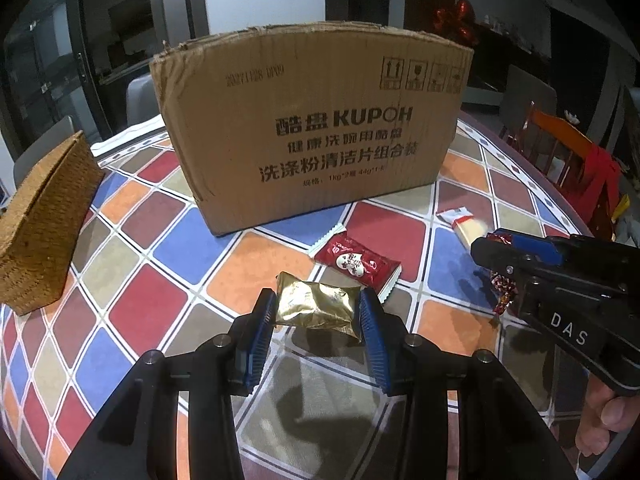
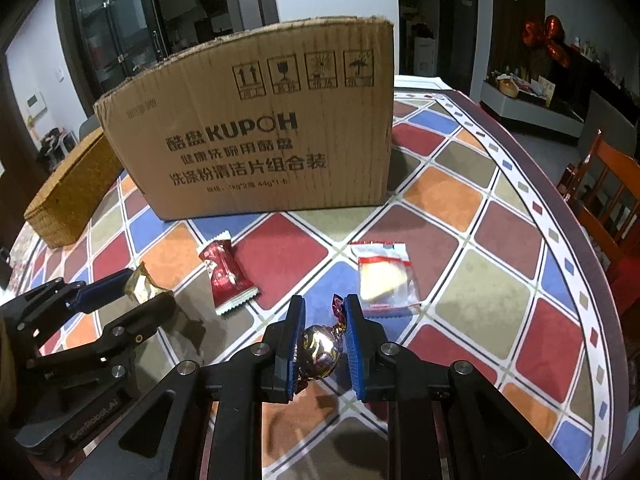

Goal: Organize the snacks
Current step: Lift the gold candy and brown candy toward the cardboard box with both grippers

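At the bottom centre of the left wrist view, our left claw (image 1: 318,312) grips a gold foil packet (image 1: 316,306) between its blue pads, one pad on each short side, and the shadow beneath suggests the packet hangs clear of the surface (image 1: 256,264). We judge the sideways pinch suits a soft, crinkly wrapper, since it grips the filled middle, not a loose end. In the lower middle of the right wrist view, our right claw (image 2: 322,346) is closed narrow on a round foil-wrapped candy (image 2: 320,350), its twisted end sticking up beside the right pad; the ball sits deep between the pads, probably so that it cannot roll out.

Two snacks lie unclaimed on the chequered cloth: a red packet (image 2: 228,276) left of centre in that view and a clear-wrapped cake (image 2: 386,276) to its right, well apart from each other and both in front of the cardboard box (image 2: 256,136). The box fills the upper middle of both frames, open at the top, and we take it for the likely destination. A woven basket (image 1: 44,224) at the left edge of the left wrist view could serve too; we cannot tell which. With both claws loaded, we reckon the carrying is what remains.
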A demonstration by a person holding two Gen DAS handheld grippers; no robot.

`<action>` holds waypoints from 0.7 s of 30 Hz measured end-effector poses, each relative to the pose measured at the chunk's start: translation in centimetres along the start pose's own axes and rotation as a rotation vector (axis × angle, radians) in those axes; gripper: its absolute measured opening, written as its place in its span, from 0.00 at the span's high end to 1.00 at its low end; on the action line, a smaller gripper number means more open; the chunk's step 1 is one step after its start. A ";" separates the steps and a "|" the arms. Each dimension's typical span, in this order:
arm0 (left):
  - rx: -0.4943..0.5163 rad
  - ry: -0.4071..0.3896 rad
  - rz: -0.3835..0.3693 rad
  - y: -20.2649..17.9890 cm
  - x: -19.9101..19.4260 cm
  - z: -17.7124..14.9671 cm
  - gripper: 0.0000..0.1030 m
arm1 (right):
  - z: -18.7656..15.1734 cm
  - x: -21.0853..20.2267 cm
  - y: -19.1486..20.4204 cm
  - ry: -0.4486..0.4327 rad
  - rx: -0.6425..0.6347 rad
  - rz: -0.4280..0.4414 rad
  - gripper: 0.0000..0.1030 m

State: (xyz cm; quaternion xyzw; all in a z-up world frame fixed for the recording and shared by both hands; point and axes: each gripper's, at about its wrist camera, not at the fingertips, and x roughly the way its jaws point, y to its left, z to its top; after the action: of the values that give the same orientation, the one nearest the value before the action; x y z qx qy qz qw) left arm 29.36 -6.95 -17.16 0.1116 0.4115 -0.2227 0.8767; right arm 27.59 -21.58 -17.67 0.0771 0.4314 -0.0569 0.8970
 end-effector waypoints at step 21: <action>-0.084 -0.059 0.051 0.2 -4.5 2.4 0.59 | 3.2 -4.2 0.0 -0.086 -0.029 0.015 0.79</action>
State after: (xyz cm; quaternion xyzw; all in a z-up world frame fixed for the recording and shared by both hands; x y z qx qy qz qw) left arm 28.55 -6.31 -12.22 0.0785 0.3916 -0.1861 0.8977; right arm 27.41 -22.02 -12.44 0.0650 0.3926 -0.0471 0.9162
